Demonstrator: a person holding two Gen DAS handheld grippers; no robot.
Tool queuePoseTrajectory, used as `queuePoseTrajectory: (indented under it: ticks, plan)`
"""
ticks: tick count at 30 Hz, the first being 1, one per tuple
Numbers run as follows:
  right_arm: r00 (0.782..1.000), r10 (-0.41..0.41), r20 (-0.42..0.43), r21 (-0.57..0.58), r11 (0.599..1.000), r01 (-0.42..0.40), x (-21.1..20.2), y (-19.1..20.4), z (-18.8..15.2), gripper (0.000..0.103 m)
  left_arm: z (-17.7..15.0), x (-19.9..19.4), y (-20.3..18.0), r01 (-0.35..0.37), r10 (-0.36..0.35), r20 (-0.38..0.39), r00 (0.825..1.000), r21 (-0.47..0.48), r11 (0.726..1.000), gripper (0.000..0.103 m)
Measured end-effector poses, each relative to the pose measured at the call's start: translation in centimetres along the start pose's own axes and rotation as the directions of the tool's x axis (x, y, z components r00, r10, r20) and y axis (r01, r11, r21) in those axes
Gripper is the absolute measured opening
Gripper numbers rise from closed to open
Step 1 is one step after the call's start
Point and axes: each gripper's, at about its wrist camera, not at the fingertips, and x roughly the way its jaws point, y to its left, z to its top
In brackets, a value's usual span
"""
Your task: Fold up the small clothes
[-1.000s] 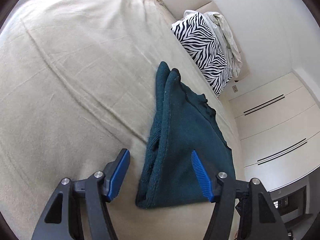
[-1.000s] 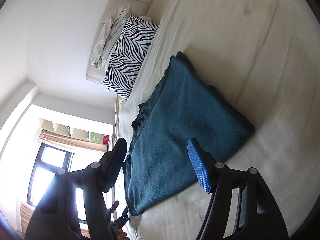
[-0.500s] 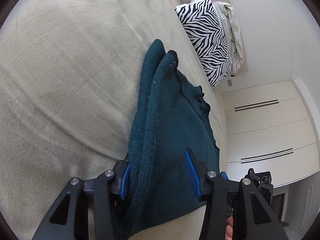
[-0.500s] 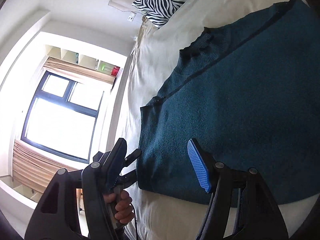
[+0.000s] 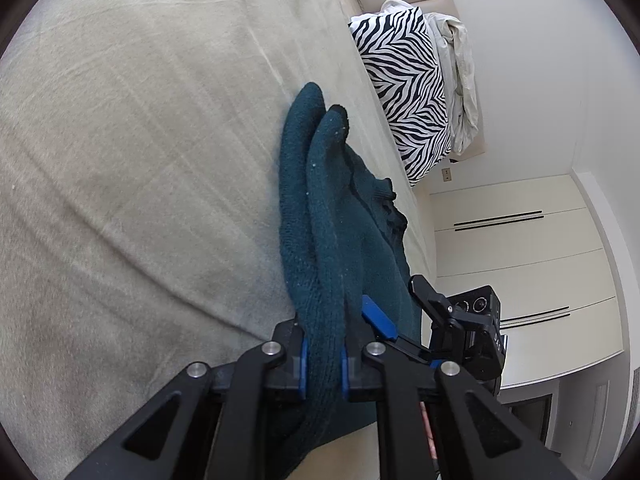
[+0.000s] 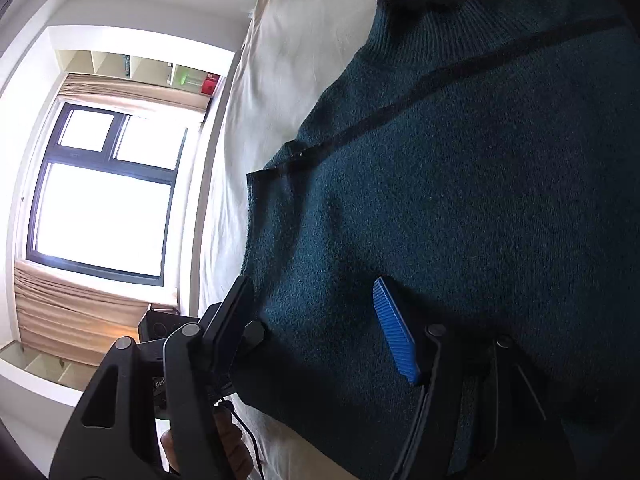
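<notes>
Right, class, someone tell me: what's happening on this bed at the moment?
A person with a gripper in each hand is folding a dark teal sweater on a beige bed. The left gripper has just been closing its jaws and now pinches the sweater's folded edge between them. The right gripper is over a corner of the sweater with its jaws apart, one off the edge and one over the fabric, gripping nothing yet. A zebra pillow sits at the head of the bed.

Dark teal knit sweater point(image 5: 320, 216), folded flat on the beige bed, one thick folded edge pinched up.
</notes>
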Motion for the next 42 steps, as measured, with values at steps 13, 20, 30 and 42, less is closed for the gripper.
queuePoseTrajectory:
  ticks: [13, 20, 30, 42]
  plan:
    - [0.955, 0.222, 0.196, 0.19, 0.947, -0.259, -14.5, -7.8, 1.6, 0.073, -2.8, 8.2, -15.7, 0.053, -0.025, -0.107, 0.994, 0.268, 0.962, 0.012]
    - [0.923, 0.255, 0.288, 0.261, 0.906, -0.332, -20.5, -14.0, 1.5, 0.073, -8.1, 19.9, -18.0, 0.116, -0.019, -0.315, 0.949, 0.293, 0.949, 0.031]
    - [0.963, 0.137, 0.232, 0.216, 0.958, -0.189, -19.8, -12.9, 2.2, 0.073, -9.1, 13.2, -16.9, 0.24, -0.143, -0.291, 0.946, 0.334, 0.912, 0.056]
    - [0.988, -0.1, 0.113, 0.159, 0.984, 0.082, -17.5, -10.0, 3.6, 0.06, -8.1, 11.1, -11.3, 0.157, -0.091, -0.239, 0.967, 0.277, 0.948, 0.056]
